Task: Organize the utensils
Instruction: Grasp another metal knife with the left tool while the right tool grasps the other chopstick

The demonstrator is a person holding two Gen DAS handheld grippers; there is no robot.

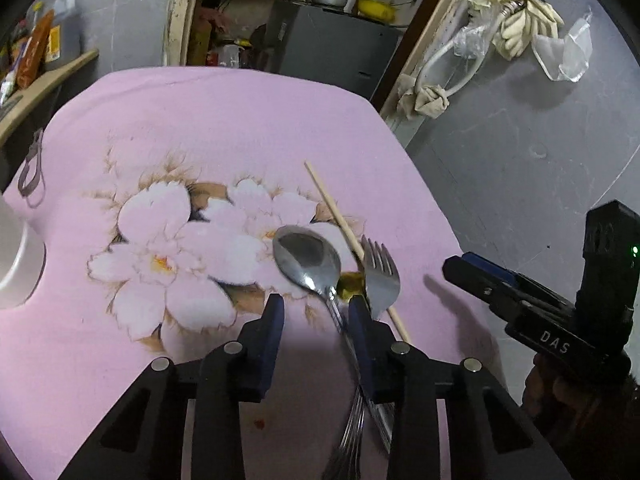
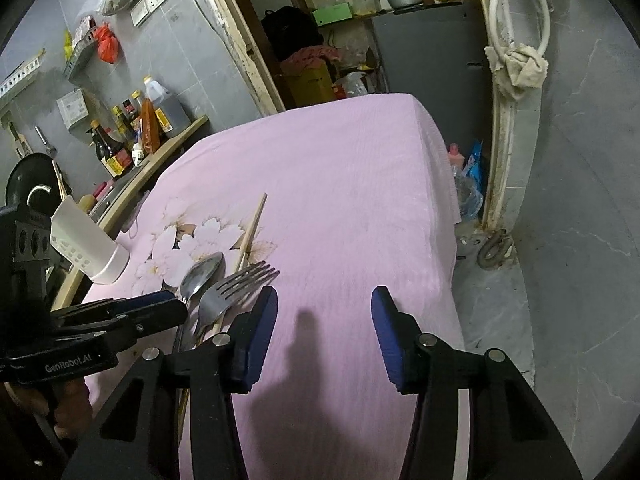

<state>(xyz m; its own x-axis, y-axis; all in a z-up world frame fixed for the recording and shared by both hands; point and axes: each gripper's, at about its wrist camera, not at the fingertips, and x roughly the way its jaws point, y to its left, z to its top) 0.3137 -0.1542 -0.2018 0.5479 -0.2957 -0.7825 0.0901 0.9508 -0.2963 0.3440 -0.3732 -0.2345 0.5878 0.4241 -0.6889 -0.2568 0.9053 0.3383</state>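
Note:
A steel spoon (image 1: 308, 256), a fork (image 1: 380, 276) and a wooden chopstick (image 1: 332, 208) lie together on the pink flowered cloth (image 1: 224, 120). My left gripper (image 1: 316, 308) hangs low over them. Its fingers stand apart, and the spoon's handle runs between them close to the right finger (image 1: 358, 320). The pads do not press on it. In the right wrist view the spoon (image 2: 202, 276), fork (image 2: 232, 288) and chopstick (image 2: 252, 228) sit left of my right gripper (image 2: 324, 308). That gripper is open over bare cloth with nothing between its fingers. The left gripper (image 2: 176, 306) shows there beside the spoon.
A white slotted utensil holder (image 2: 88, 244) stands tilted at the cloth's left edge. A wooden shelf with bottles (image 2: 120, 140) runs behind it. The table's right edge (image 2: 452, 220) drops to a grey tiled floor. A small olive-yellow thing (image 1: 350, 282) lies between spoon and fork.

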